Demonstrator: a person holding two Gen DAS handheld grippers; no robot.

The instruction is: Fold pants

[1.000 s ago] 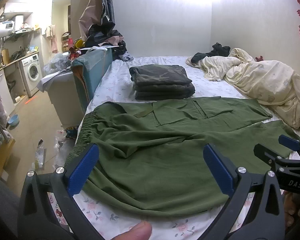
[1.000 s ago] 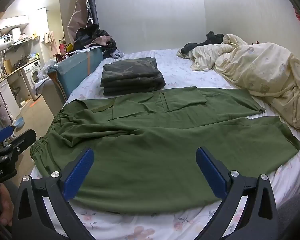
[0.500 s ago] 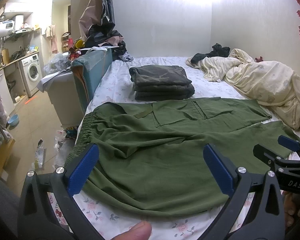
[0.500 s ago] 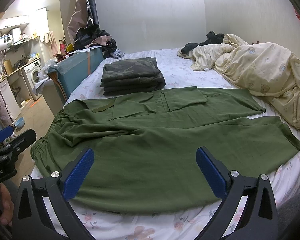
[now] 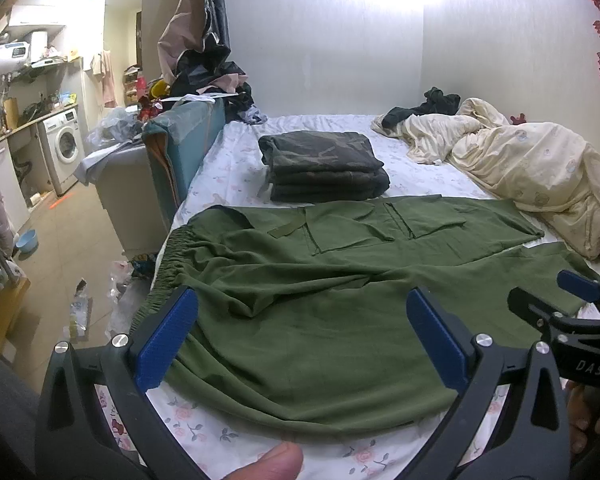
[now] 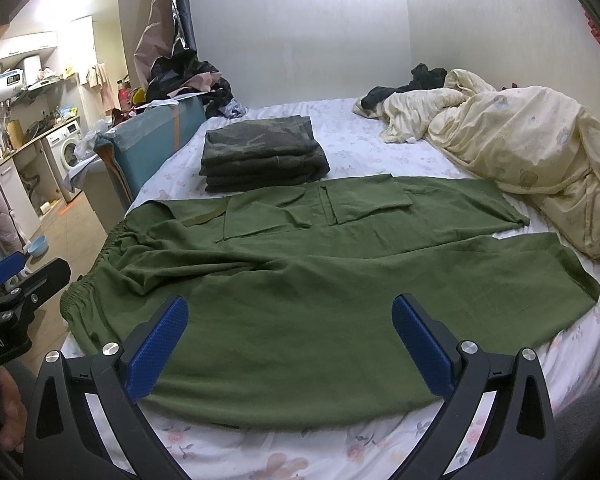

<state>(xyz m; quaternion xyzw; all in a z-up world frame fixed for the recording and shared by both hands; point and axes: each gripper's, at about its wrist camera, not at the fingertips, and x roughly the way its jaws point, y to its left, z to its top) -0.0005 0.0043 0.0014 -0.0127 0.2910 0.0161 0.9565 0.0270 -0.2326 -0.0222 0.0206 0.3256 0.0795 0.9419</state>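
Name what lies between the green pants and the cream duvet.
Only bare floral bedsheet separates the green pants from the cream duvet, clearest in the right wrist view.

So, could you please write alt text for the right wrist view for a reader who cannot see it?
Green pants lie spread flat across a floral-sheeted bed, waistband to the left, with the open right gripper above their near edge, holding nothing. Behind them sit a stack of folded camouflage clothes and a crumpled cream duvet.

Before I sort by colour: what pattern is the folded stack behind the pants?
Dark camouflage, on the folded stack; clearest in the right wrist view.
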